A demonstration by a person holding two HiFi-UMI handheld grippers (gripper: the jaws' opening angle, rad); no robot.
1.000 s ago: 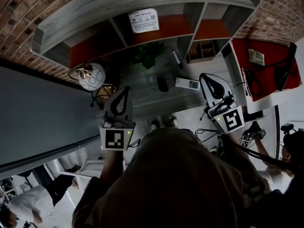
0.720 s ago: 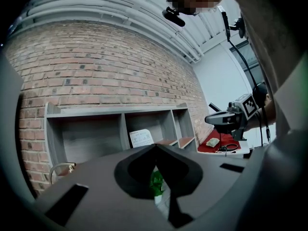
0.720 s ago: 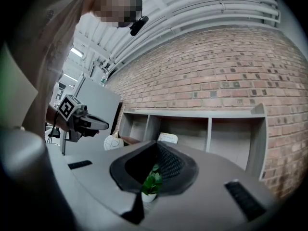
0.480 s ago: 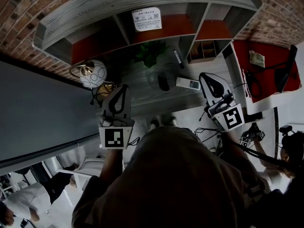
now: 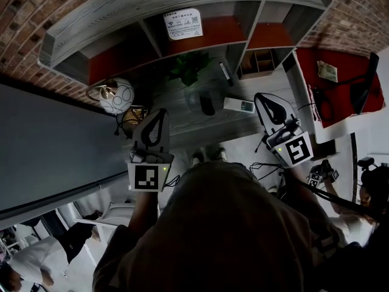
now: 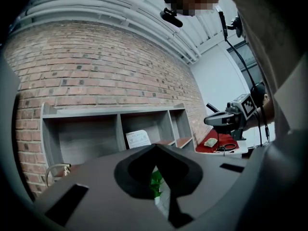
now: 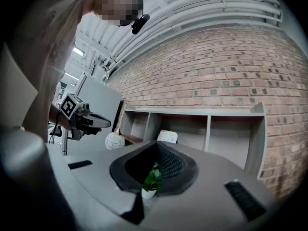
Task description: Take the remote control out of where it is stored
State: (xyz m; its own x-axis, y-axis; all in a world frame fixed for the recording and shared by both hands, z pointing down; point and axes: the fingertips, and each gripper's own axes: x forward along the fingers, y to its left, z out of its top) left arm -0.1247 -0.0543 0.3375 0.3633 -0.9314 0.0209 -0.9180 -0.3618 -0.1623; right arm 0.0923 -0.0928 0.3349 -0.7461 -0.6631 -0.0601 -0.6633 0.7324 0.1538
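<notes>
Edges and room:
- Grey shelf unit (image 5: 152, 5) is standing against the brick wall, three bays showing. The tabletop (image 5: 188, 123) is running out from its foot toward the person.
- The tabletop's front edge is passing just under the tips of both tongs.
- A large grey panel (image 5: 48, 145) is closing off the left side. A red-covered side table (image 5: 340, 72) with cables is closing off the right.
- A bare strip of tabletop is lying open between the plant and the front edge, between the two tongs.

Tongs:
- Left tongs (image 5: 160, 113) are pointing level at the shelf, with the jaws meeting at the tip and gripping nothing. Only the plant is showing through the loop behind the tip.
- Right tongs (image 5: 261, 97) are likewise pressed together and empty, and are aiming at the same shelf.

Task thing:
- The white remote control (image 5: 238, 106) is lying flat on the tabletop, right of centre. It is near the right tongs' tip but apart from it, and outside the shelf bays.

Count:
- Two tongs and one white remote control.
- One potted plant (image 5: 191, 69).
- One dark oval object (image 5: 207, 105), just left of the remote.
- One slim dark stick (image 5: 225, 73), leaning by a shelf divider.
- One pale ball (image 5: 117, 96), at the left end.
- One printed sheet (image 5: 183, 24), in the middle bay.
</notes>
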